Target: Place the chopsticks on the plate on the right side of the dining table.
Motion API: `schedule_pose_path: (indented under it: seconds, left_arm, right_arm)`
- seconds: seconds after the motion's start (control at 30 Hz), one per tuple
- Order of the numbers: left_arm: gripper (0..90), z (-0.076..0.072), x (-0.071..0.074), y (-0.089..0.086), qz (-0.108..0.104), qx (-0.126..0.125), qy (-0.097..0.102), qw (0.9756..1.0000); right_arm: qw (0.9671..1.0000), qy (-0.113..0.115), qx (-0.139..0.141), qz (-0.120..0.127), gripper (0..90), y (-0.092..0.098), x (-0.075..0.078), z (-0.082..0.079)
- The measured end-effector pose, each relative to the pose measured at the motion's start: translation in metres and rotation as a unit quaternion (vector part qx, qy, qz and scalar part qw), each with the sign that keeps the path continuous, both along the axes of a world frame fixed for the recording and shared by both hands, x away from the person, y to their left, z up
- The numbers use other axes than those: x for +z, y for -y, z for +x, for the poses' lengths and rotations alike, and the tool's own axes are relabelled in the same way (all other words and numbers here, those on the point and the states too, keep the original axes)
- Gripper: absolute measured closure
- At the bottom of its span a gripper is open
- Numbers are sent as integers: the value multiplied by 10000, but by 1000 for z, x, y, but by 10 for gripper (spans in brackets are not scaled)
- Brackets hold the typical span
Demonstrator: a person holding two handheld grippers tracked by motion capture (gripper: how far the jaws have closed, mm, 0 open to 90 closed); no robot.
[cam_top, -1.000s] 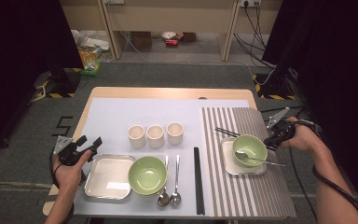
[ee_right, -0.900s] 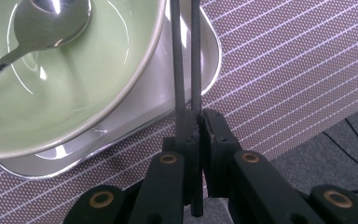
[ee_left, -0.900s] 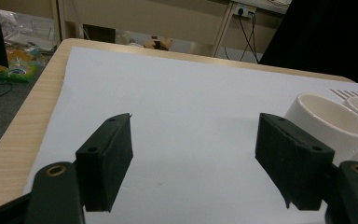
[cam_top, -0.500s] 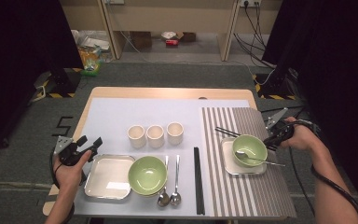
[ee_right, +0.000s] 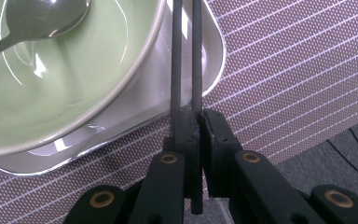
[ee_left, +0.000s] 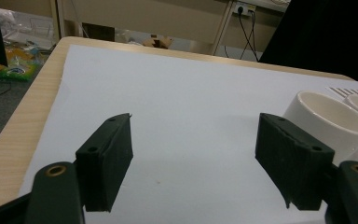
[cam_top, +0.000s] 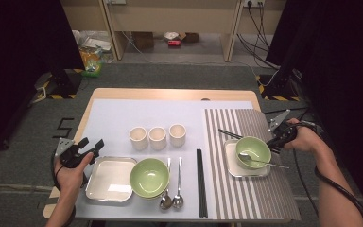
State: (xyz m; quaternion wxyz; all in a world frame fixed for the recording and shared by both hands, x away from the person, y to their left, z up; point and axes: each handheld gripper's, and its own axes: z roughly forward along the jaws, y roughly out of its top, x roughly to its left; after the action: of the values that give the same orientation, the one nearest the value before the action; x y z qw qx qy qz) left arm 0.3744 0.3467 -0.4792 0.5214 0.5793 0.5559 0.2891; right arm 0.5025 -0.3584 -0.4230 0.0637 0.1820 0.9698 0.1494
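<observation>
**A:** Anything different from a second ago? I can't spot it.

**B:** Nope, same as before. The right gripper (ee_right: pixel 198 122) is still clamped on the black chopsticks (ee_right: pixel 186 56), which run past the far edge of the small white tray (cam_top: pixel 230 166) with the green bowl (cam_top: pixel 254 151) and spoon (cam_top: pixel 264 162) on the striped mat (cam_top: pixel 257 198).

**A:** And the left gripper (ee_left: pixel 193 161)?

**B:** Hasn't budged, jaws wide apart over the white sheet (ee_left: pixel 182 98) with nothing between them, white cups (ee_left: pixel 328 119) just beside it.

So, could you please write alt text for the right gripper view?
The right gripper is shut on a pair of thin black chopsticks, which run up across a white rectangular tray. A pale green bowl on the tray holds a metal spoon; a striped grey placemat lies underneath.
</observation>
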Motion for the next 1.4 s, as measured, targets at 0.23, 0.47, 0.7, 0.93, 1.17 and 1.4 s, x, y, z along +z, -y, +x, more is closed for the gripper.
schedule_pose_path:
  seconds: [0.23, 0.47, 0.7, 0.93, 1.17, 1.4]
  left_arm:
    - [264, 0, 0, 0, -1, 12, 7, 10000]
    - [264, 0, 0, 0, -2, 14, 3, 10000]
    - [264, 0, 0, 0, -5, 18, 5, 10000]
    - [264, 0, 0, 0, -9, 28, 9, 10000]
    - [264, 0, 0, 0, -8, 25, 4, 10000]
    - [265, 0, 0, 0, -11, 12, -1, 10000]
  right_arm:
    - [10000, -3, 70, -47, 860, -1, -1, 1]
    - [9997, 78, 203, -130, 860, -1, -1, 3]
    - [9993, 88, 311, -205, 860, -3, -1, 5]
    - [9988, 111, 431, -221, 860, -3, -1, 6]
    - [9989, 66, 418, -186, 859, -4, -1, 5]
    - [9988, 47, 456, -171, 859, -5, -1, 5]
